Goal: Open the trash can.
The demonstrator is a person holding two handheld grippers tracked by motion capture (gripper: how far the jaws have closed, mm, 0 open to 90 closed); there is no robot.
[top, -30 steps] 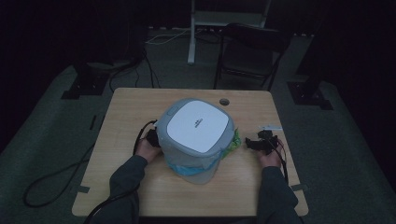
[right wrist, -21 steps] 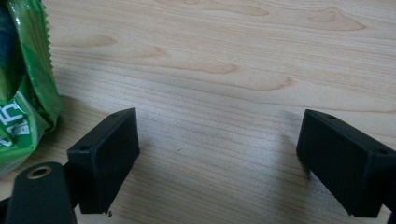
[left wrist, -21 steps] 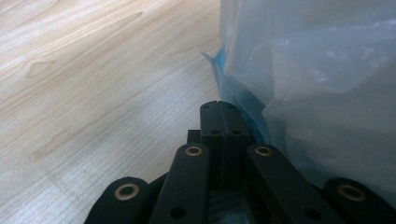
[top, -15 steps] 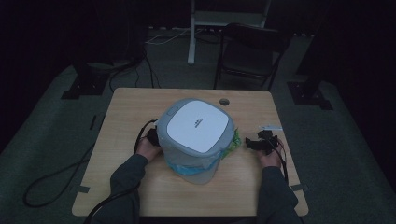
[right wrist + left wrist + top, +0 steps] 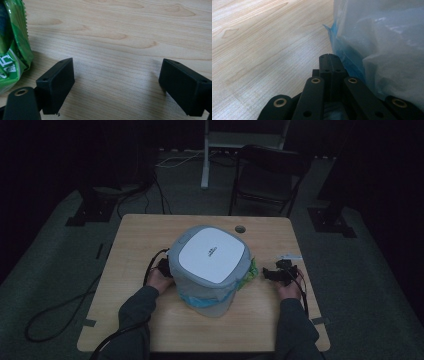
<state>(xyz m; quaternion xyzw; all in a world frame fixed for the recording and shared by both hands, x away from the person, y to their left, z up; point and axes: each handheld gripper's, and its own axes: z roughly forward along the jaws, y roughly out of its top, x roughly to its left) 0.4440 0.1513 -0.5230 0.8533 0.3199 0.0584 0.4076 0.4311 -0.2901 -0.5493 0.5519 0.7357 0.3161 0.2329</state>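
Note:
A grey bin with a white square lid (image 5: pixel 212 255) stands mid-table, a blue plastic liner (image 5: pixel 200 299) hanging out below its rim. My left gripper (image 5: pixel 163 266) rests against the bin's left side; in the left gripper view its jaws are pressed together at the tips (image 5: pixel 329 58), right beside the blue liner (image 5: pixel 348 58) and pale plastic (image 5: pixel 387 50), with nothing seen between them. My right gripper (image 5: pixel 270 274) lies on the table to the right of the bin, jaws wide apart over bare wood (image 5: pixel 117 75). A green snack wrapper (image 5: pixel 11 45) lies just left of its left jaw, also seen as the green wrapper (image 5: pixel 251 271) by the bin.
The wooden table (image 5: pixel 135 245) has a round cable hole (image 5: pixel 240 228) at its far edge. A small white scrap (image 5: pixel 290 256) lies near the right edge. A dark chair (image 5: pixel 267 175) stands behind the table; cables (image 5: pixel 55 310) trail on the floor at left.

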